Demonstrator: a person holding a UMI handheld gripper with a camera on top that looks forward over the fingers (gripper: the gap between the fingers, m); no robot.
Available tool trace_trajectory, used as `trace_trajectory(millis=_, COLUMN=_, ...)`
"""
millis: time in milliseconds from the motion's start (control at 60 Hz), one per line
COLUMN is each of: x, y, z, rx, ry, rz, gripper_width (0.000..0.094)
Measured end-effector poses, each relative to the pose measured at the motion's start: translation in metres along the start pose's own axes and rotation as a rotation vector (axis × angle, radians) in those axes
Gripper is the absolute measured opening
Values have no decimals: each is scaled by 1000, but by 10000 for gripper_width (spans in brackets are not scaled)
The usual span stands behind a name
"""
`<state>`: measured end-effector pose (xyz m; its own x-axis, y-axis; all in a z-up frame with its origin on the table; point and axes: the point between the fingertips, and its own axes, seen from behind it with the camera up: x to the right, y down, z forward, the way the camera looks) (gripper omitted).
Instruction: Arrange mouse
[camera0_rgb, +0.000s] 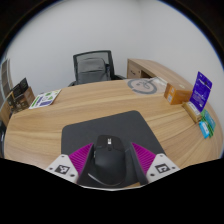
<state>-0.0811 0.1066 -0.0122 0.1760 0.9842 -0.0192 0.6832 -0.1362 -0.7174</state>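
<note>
Hand-held gripper (108, 166), fingers spread wide

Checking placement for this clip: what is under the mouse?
The mouse sits on a dark mouse pad on the wooden table, between the open gripper fingers. The pad directly beneath it is hidden.

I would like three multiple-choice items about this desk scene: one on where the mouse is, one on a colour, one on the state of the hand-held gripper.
1. Where does the mouse lie?
A. on the dark mouse pad, between the fingers
B. on the office chair
C. beside the purple box

2. What colour is the mouse?
A. white
B. black
C. red

3. How do the fingers of the hand-held gripper stand?
A. shut with nothing between them
B. out of view
C. apart, one at each side of the mouse

Answers: 1 A, the mouse rests on the mouse pad on the wooden table. 2 B, its body is black. 3 C, the hand-held gripper has its fingers flanking the mouse; whether they press on it is unclear.
</note>
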Motion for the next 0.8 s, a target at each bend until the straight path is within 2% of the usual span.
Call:
trace_trajectory(millis=17, x=2, y=-1, z=-1, rx=2, ry=10, rz=-5, gripper_width=876)
trace_trajectory(millis=67, x=8, y=-5, z=-5, rx=15, ry=37, rz=-15, gripper_width=825)
trace_trajectory(millis=133, x=13, y=-14, z=-18, rx=35, ry=44, rz=-17, gripper_width=863)
trace_trajectory(millis=217, x=10, y=-24, z=-48, rx=54, ry=56, rz=-12, gripper_width=861)
trace_trajectory(millis=433, x=-12, y=-45, z=-184, rx=108, ry=87, rz=-24, gripper_width=859)
trace_trajectory(millis=633, x=-37, y=-21, z=-309, rx=120, ry=88, rz=-53, gripper_width=862)
trace_trajectory(millis=800, x=-53, y=8, z=-373, rx=119, ry=59, rz=-40, gripper_width=859)
